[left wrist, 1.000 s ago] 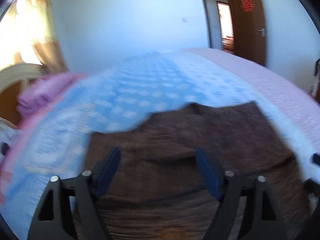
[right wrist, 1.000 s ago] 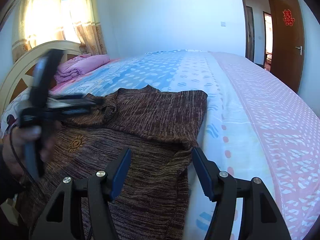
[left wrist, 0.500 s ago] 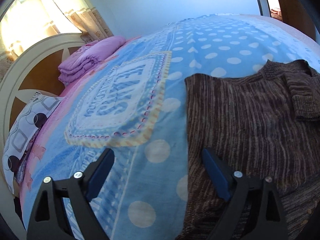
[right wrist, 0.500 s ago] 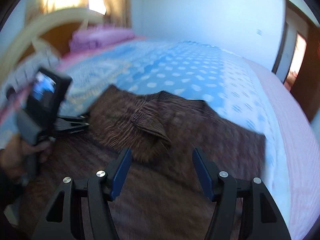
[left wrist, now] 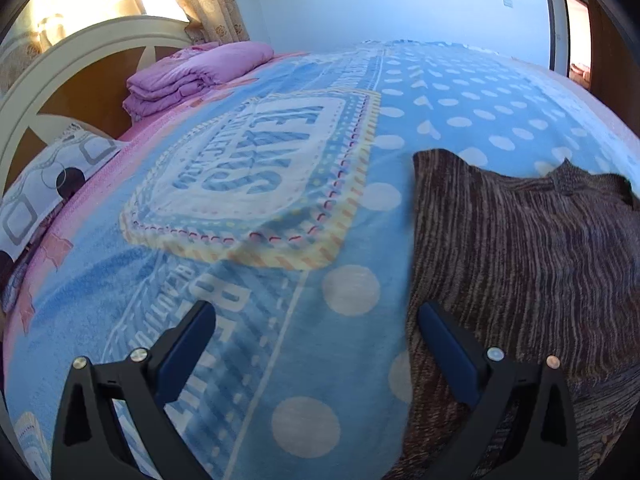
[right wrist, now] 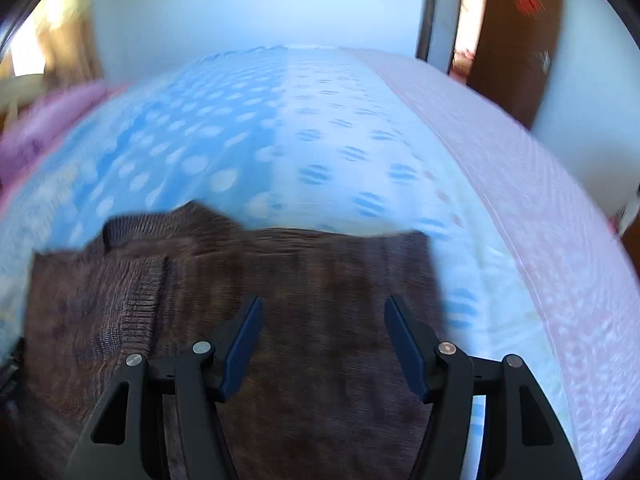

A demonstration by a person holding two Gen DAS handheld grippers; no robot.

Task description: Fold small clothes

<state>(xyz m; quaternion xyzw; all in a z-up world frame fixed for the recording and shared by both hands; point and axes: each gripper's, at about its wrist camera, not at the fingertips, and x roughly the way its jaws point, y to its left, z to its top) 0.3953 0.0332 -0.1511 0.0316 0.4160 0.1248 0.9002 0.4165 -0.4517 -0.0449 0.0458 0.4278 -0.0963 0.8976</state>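
Observation:
A brown striped knit sweater (left wrist: 520,248) lies flat on the blue dotted blanket (left wrist: 352,136), at the right of the left wrist view. My left gripper (left wrist: 315,310) hovers over the blanket just off the sweater's left edge. Its jaws are opening wide, with only bedding below them, and its right finger (left wrist: 448,344) is above the sweater's edge. In the blurred right wrist view the sweater (right wrist: 304,272) fills the lower middle, with a sleeve folded across at the left. My right gripper (right wrist: 324,300) stands open above the sweater's body, gripping nothing.
A folded purple quilt (left wrist: 192,76) and a patterned pillow (left wrist: 48,176) lie by the white headboard (left wrist: 80,52) at the far left. A pink sheet (right wrist: 540,208) covers the bed's right side. A brown door (right wrist: 516,40) stands open beyond it.
The left view swung from over the sweater to the blanket at its left edge, and its jaws spread wider. The right view swung right across the sweater; the hand with the other gripper left it.

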